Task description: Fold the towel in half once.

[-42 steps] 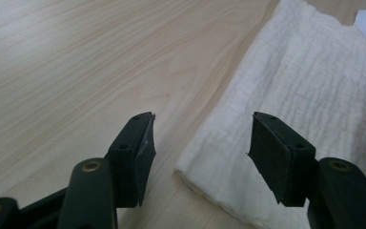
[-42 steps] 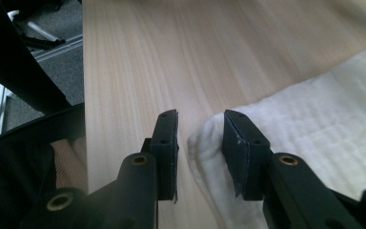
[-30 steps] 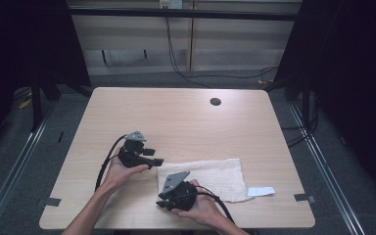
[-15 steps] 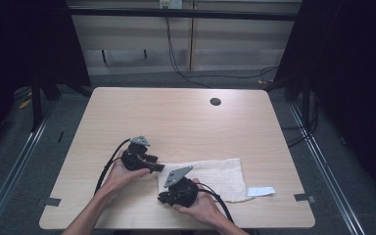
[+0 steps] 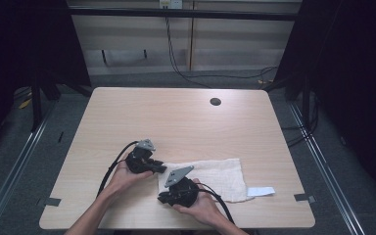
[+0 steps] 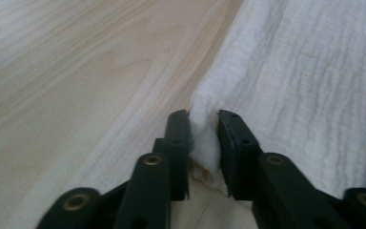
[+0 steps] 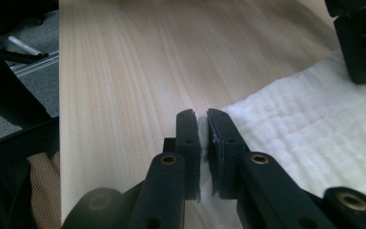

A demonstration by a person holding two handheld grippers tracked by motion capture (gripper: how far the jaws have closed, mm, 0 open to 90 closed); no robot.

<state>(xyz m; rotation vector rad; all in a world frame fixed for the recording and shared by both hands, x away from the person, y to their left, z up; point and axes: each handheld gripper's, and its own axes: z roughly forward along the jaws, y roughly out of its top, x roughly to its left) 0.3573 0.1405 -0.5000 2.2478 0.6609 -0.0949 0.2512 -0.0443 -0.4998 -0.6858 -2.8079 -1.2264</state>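
Since the earlier frame, left gripper (image 6: 204, 143) has been brought in slightly and its jaws have just been closing; a corner fold of the white cloth (image 6: 314, 86) is pinched between them. Right gripper (image 7: 203, 143) is clamped on the cloth's near corner. Thin bites could be lost if lifted unevenly.

Pale wood surface (image 5: 176, 122), rounded corners. White crinkled cloth (image 5: 220, 176) flat near front edge; small white tag (image 5: 261, 191) beside it; dark round hole (image 5: 215, 102) toward the back.
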